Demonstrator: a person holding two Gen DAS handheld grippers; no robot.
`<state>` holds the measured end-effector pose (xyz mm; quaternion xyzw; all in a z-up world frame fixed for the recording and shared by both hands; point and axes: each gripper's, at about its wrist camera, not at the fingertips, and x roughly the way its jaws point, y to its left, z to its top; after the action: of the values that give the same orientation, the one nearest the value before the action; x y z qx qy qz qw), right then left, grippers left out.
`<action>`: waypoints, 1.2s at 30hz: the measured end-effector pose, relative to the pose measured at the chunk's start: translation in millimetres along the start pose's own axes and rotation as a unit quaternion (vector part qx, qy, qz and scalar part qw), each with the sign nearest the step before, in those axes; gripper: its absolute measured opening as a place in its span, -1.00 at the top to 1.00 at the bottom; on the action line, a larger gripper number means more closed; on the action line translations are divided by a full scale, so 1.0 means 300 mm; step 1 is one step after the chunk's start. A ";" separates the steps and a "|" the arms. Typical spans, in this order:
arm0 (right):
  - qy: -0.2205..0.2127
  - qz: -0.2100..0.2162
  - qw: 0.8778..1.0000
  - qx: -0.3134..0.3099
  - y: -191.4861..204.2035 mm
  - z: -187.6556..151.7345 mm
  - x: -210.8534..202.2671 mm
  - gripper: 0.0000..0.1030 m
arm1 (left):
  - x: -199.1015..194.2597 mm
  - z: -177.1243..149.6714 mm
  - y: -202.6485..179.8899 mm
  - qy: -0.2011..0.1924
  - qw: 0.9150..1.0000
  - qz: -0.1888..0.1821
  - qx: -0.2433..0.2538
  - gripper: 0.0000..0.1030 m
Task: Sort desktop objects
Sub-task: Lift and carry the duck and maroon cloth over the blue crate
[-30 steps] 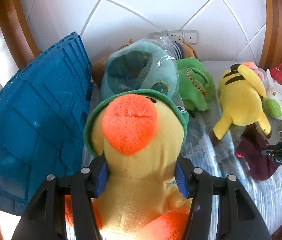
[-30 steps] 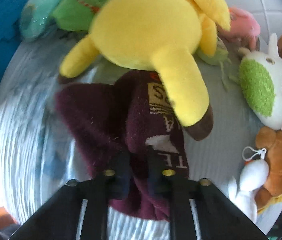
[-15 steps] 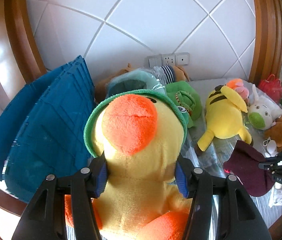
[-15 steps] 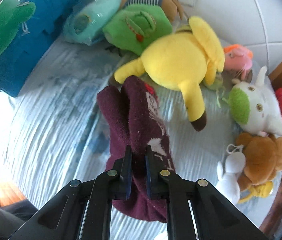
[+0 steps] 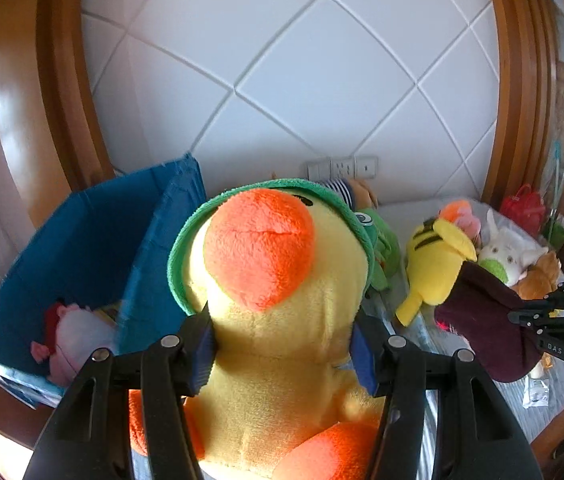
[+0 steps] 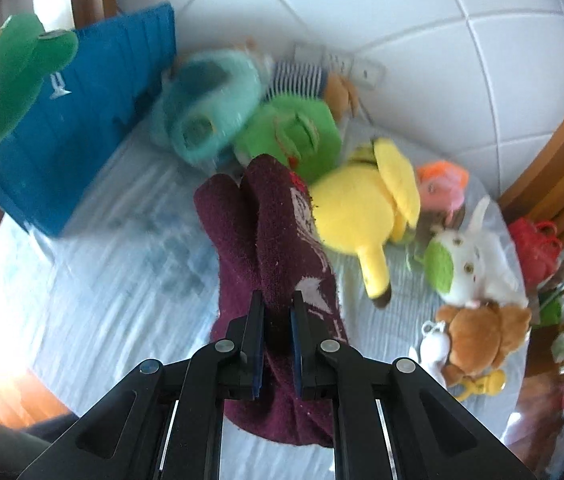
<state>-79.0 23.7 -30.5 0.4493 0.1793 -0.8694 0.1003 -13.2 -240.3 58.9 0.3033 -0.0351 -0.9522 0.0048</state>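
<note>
My left gripper (image 5: 282,344) is shut on a yellow plush duck (image 5: 278,344) with an orange beak and green hood, held up in the air; the duck also shows at the far left of the right wrist view (image 6: 10,84). My right gripper (image 6: 276,316) is shut on a maroon knit sock (image 6: 270,240) and holds it above the table; the sock and gripper also show at the right of the left wrist view (image 5: 485,332). A blue bin (image 5: 82,248) stands at the left with a pink and white plush (image 5: 70,344) inside.
On the striped cloth (image 6: 122,272) lie a teal plush (image 6: 206,104), a green frog plush (image 6: 293,136), a yellow Pikachu plush (image 6: 365,204), a pink plush (image 6: 441,184), a white and green plush (image 6: 469,264) and a brown plush (image 6: 485,332). A white tiled wall (image 5: 301,80) stands behind.
Both grippers have risen. The sock has come up off the cloth and away from the Pikachu. The duck is higher, and the inside of the blue bin has come into view.
</note>
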 end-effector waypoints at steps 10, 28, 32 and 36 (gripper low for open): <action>-0.078 -0.012 0.997 0.002 0.372 0.236 -0.233 0.79 | -0.157 0.070 0.411 -0.061 0.998 -0.008 -0.008 -0.07; -0.158 0.094 0.976 -0.119 1.035 0.730 -0.331 0.79 | -0.225 0.074 0.942 -0.050 0.992 0.093 -0.069 -0.09; -0.163 0.118 0.970 -0.133 1.131 0.816 -0.308 0.79 | -0.219 0.086 0.991 -0.042 0.990 0.114 -0.074 -0.09; -0.156 0.122 0.971 -0.134 1.210 0.883 -0.265 0.79 | -0.184 0.110 1.042 -0.040 0.990 0.113 -0.076 -0.09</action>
<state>-108.9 -414.0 95.0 0.3089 0.2200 -0.8781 0.2916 8.8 -548.3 139.4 0.2583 0.0035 -0.9567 0.1341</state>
